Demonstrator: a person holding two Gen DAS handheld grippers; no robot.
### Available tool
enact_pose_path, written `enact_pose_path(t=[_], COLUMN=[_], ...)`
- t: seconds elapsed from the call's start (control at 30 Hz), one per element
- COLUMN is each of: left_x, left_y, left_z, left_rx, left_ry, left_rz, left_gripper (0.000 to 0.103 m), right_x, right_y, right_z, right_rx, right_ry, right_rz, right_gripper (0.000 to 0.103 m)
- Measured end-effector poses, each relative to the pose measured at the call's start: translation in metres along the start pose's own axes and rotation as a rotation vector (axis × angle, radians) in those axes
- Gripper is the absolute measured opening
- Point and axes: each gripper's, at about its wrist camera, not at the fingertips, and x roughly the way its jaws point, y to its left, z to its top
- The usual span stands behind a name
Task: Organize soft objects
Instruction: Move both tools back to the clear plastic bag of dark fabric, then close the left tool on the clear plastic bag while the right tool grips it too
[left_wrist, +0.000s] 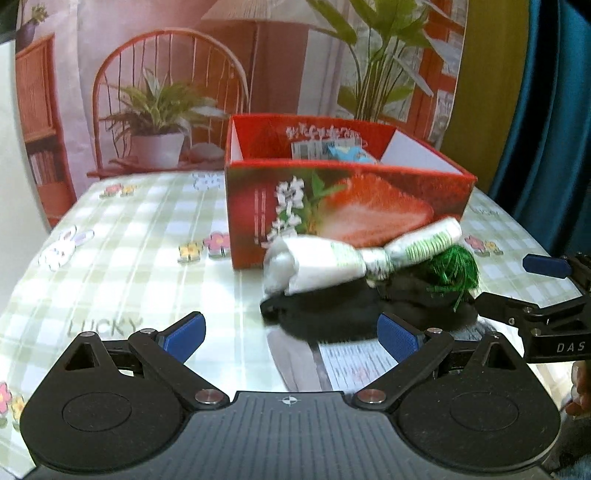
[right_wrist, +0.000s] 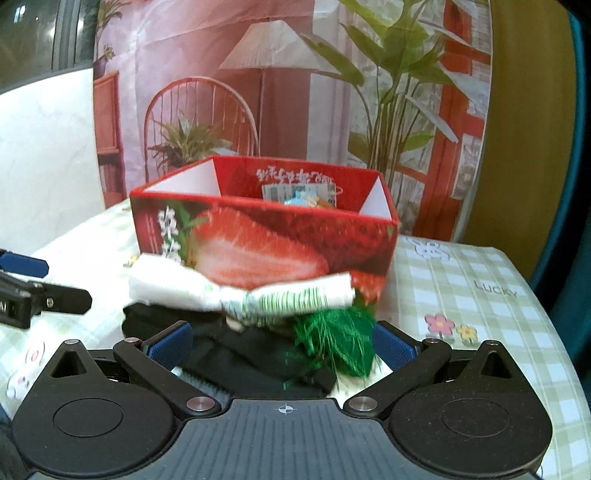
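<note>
Nearest the right wrist camera, the right gripper (right_wrist: 282, 341) stands with its jaws wide, its blue pads either side of a heap of soft things: a black cloth (right_wrist: 240, 350) at the bottom, a green tassel-like bundle of thread (right_wrist: 340, 339) against the right-hand pad, and on top a white and green printed cloth (right_wrist: 240, 291) pinched at its middle like a bow. The pads flank the heap but do not look closed on it, and motion blur makes contact hard to judge. From the left wrist view, the left gripper (left_wrist: 291, 338) also has its jaws spread wide and holds nothing; it sits a little short of the same heap, with the black cloth just beyond its right pad. The heap lies on the green checked tablecloth (left_wrist: 122, 236), just in front of the red strawberry-printed box (left_wrist: 351, 199), which is open at the top and already has a few items inside, a blue one (left_wrist: 351, 153) among them, too blurred to name. Behind the box hangs a printed backdrop (left_wrist: 177, 74) of a chair, a lamp and plants. The step in hand looks like the approach to a pick from the heap; the next move probably calls for closing the right jaws on one soft piece, most likely the tassel or the black cloth, lifting it clear of the others and carrying it over the box's near wall.
</note>
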Motion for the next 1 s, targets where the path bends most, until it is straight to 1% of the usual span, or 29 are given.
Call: enact_pose_path(t=[0.17, 0.27, 0.37, 0.43, 0.5, 0.57, 0.67, 0.77, 0.87, 1.0], left_x=[0.007, 0.011, 0.015, 0.02, 0.026, 0.032, 0.041, 0.05, 0.054, 0.056], left_y=[0.0, -0.002, -0.004, -0.003, -0.002, -0.002, -0.002, 0.0, 0.0, -0.005], left_z=[-0.014, -0.015, -0.018, -0.021, -0.024, -0.028, -0.032, -0.036, -0.038, -0.039], left_rx=[-0.03, -0.027, -0.022, -0.029, -0.047, -0.059, -0.065, -0.081, -0.084, -0.058], left_ry=[0.07, 0.09, 0.109, 0.147, 0.166, 0.184, 0.207, 0.221, 0.214, 0.218], left_rz=[-0.039, -0.054, -0.07, -0.074, -0.082, -0.096, -0.105, -0.11, -0.11, -0.117], left_gripper=[0.1, 0.1, 0.1, 0.099, 0.095, 0.093, 0.092, 0.093, 0.095, 0.103], right_x=[-0.001, 0.002, 0.003, 0.005, 0.011, 0.018, 0.026, 0.03, 0.031, 0.032], right_y=[0.0, 0.003, 0.006, 0.007, 0.007, 0.005, 0.001, -0.003, -0.005, -0.007], right_z=[-0.016, -0.021, -0.025, -0.029, -0.032, -0.037, -0.043, -0.047, -0.049, -0.051], right_rx=[-0.006, -0.006, -0.003, 0.001, 0.009, 0.024, 0.053, 0.086, 0.1, 0.117], right_ry=[0.041, 0.07, 0.104, 0.131, 0.163, 0.2, 0.233, 0.24, 0.236, 0.226], right_rz=[0.003, 0.013, 0.045, 0.053, 0.053, 0.039, 0.044, 0.06, 0.068, 0.077], right_gripper=[0.103, 0.103, 0.103, 0.103, 0.103, 0.103, 0.103, 0.103, 0.103, 0.103])
